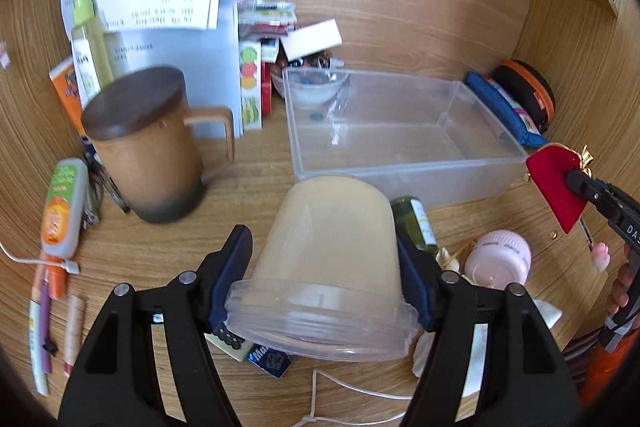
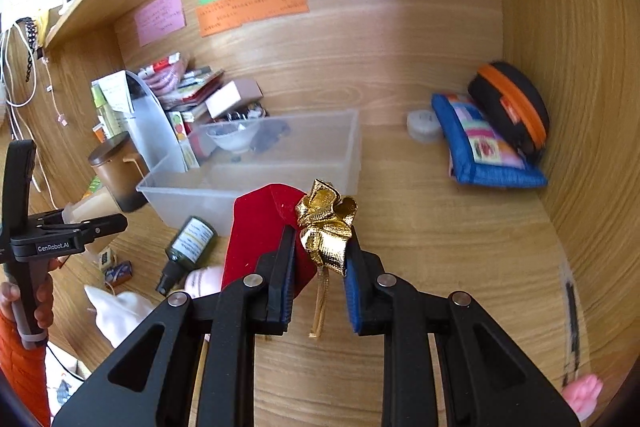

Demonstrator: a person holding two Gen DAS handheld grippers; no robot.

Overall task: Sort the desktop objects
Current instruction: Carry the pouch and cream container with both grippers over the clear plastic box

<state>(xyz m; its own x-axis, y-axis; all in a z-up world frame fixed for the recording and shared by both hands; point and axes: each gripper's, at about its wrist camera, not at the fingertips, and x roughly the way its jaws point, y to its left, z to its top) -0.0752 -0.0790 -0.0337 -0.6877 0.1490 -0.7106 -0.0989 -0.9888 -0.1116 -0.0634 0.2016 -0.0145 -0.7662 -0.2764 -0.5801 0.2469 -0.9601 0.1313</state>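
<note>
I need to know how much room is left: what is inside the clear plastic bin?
The clear plastic bin holds a small white bowl at its far-left corner and a tiny dark bit nearby; the rest looks bare. The bowl's contents are unclear.

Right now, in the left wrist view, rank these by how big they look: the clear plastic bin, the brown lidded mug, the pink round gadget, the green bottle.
1. clear plastic bin
2. brown lidded mug
3. pink round gadget
4. green bottle, unsure: partly hidden behind the held tub, so it may really match the gadget.
</note>
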